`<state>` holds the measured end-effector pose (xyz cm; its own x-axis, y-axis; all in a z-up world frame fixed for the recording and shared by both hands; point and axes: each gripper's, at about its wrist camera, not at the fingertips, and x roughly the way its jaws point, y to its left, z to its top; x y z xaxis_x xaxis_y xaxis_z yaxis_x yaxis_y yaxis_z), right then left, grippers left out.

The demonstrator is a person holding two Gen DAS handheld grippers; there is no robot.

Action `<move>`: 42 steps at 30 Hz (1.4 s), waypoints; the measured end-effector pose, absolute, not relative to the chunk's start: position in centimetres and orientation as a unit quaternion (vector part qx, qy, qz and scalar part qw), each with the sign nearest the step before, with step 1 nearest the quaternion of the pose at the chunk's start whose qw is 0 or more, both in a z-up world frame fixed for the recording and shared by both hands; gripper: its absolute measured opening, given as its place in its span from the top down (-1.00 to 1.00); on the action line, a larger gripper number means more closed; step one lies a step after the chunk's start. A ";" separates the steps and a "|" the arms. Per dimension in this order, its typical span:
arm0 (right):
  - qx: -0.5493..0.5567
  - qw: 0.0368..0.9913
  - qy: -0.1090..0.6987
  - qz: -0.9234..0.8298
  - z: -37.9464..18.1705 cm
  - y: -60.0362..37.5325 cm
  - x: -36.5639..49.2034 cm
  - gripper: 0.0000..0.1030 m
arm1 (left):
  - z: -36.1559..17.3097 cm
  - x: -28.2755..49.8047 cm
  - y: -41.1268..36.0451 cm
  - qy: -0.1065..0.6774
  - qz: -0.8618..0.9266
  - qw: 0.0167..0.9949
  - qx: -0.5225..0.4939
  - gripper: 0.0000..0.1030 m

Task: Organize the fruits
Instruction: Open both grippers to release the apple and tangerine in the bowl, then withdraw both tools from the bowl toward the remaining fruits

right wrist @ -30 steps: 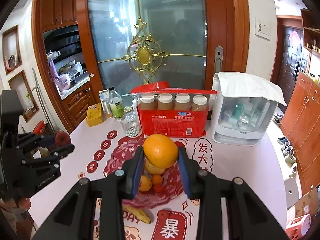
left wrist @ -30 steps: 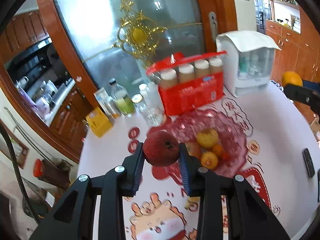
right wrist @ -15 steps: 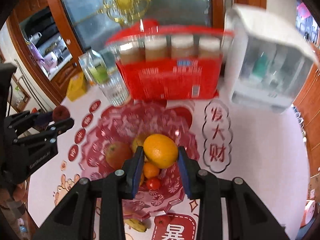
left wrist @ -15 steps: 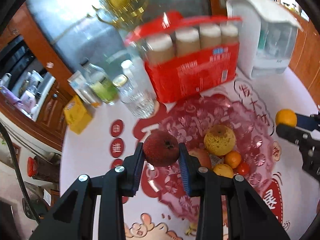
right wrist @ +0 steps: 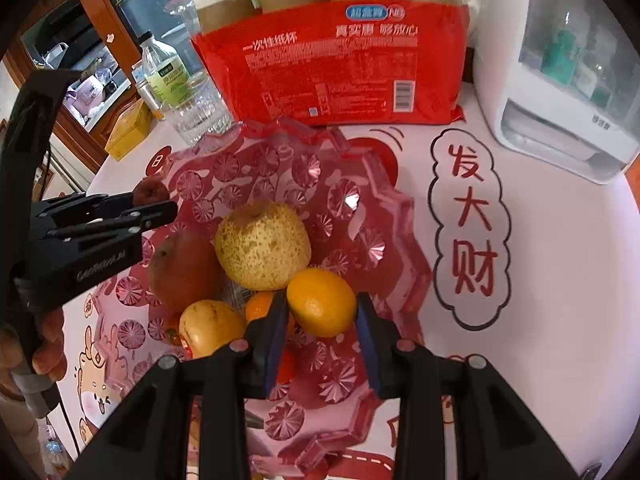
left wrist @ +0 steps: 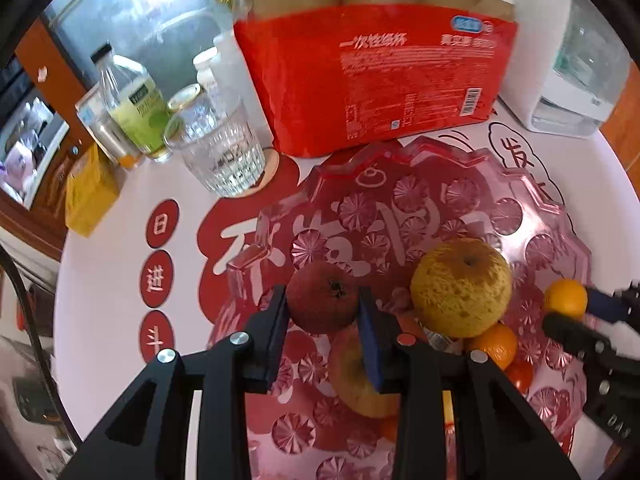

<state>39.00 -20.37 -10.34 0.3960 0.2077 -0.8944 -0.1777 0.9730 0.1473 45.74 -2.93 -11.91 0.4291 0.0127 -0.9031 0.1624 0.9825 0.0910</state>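
Fruits | left hand-held gripper (left wrist: 323, 312) pinching red fruit (left wrist: 322, 298) | right hand-held gripper (right wrist: 322, 312) pinching orange (right wrist: 321, 302)

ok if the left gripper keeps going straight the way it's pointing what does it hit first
Probably the floor of the pink patterned plastic fruit tray, through the dark red round fruit that the left gripper holds. The bare patch beyond the fruit looks free, though depth is unclear.

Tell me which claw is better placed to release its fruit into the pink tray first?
Probably the right claw. Its orange hangs over a bare part of the pink tray, beside the pear. The left claw holds its red fruit above an apple.
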 end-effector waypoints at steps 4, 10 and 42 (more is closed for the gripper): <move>0.011 0.838 0.533 0.117 -11.0 -20.0 39.2 0.34 | -12.7 46.3 -2.8 0.536 -0.053 0.840 0.061 0.38; 0.008 0.837 0.535 0.114 -11.7 -19.6 39.4 0.33 | -13.8 46.8 -3.2 0.540 -0.054 0.838 0.057 0.38; 0.027 0.860 0.490 0.139 -7.3 -19.0 35.8 0.01 | -8.8 41.9 -3.0 0.505 -0.065 0.858 0.065 -0.74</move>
